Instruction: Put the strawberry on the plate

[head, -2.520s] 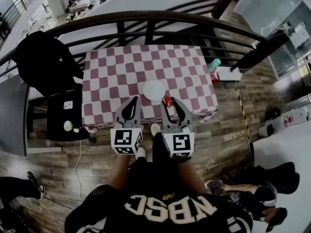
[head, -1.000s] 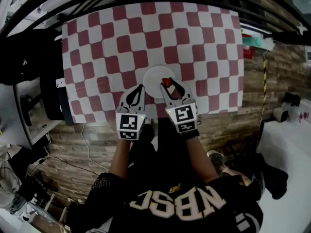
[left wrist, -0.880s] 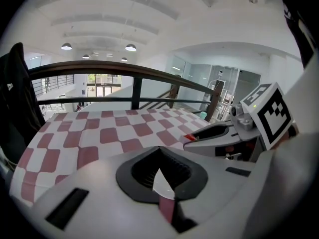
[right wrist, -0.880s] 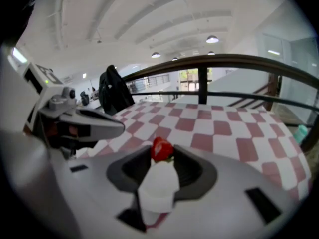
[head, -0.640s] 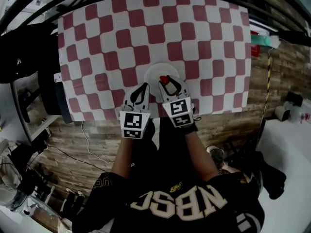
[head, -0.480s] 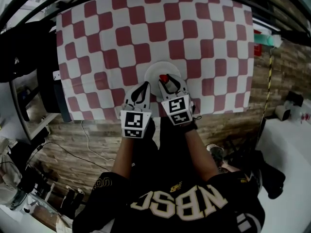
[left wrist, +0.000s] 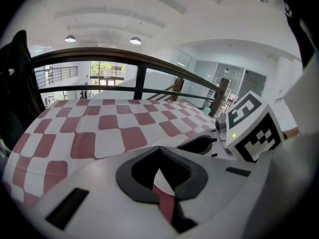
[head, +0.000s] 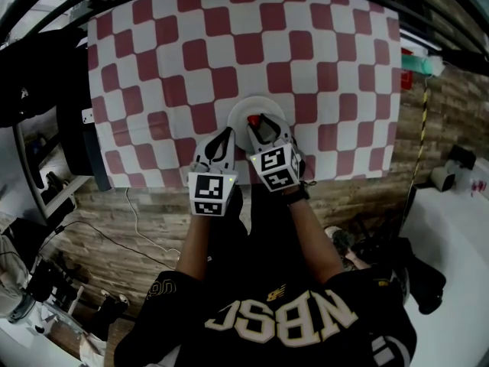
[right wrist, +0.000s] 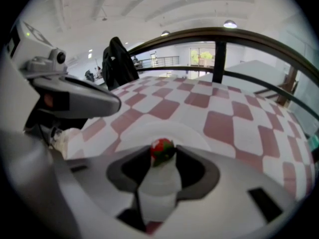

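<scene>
Right gripper view: the strawberry point(right wrist: 162, 149) is seen pinched between the tips of the right gripper point(right wrist: 162, 157), just above the near part of the white plate point(right wrist: 149, 132). The left gripper point(left wrist: 159, 150) is closed on nothing, just beside it. The fruit should be lowered until the plate is almost touched. The jaws should then be parted slowly, so that rolling over the rim is avoided.
</scene>
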A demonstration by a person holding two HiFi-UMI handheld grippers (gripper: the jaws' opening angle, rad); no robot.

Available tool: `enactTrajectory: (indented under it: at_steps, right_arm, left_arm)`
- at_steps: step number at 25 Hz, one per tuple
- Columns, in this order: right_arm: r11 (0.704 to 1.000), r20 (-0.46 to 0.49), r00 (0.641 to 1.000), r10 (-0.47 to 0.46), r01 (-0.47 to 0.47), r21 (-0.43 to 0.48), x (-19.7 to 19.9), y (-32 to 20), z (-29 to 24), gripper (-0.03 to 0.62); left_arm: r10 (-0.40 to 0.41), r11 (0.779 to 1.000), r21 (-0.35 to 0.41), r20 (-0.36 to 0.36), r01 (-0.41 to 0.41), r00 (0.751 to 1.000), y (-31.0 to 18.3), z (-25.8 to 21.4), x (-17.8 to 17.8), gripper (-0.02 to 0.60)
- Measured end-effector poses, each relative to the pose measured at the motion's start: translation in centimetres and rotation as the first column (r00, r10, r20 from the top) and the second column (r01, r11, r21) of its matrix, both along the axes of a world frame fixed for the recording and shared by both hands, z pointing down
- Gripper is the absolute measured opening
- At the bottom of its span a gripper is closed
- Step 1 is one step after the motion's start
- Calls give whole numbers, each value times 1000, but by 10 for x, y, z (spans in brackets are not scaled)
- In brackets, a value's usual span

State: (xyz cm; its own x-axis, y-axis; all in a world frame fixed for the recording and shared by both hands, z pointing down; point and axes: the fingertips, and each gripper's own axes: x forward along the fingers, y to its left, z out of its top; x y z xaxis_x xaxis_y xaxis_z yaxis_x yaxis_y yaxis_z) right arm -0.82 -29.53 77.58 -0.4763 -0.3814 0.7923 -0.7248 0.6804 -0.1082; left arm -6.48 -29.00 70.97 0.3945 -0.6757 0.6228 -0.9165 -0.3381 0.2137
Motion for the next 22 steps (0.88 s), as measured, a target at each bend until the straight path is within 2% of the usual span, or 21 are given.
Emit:
enactTrajectory:
  at_steps: [6,13,18,22]
  right_arm:
    - [999,12,1000,-6,6,38,-1,-4,-27,150]
    - [987,108,992,61,-76,141,4,-20,-115,149]
    - [958,229,967,112,-166,232,6,-21,-194,141]
    - [920,312,945,101,-208,333,4,-24,-253,70]
  left_arm:
    - [-5,999,37,-5,5,1000,-5,-27,-2,9]
    - [-2,990,144,-29,6,1000,-17,-97,-5,9]
    - [-16,971,238,-63,31,998,-23,-158,-11,9]
    - [-23,943,327,-99,54,995,-30,-208,-13,9]
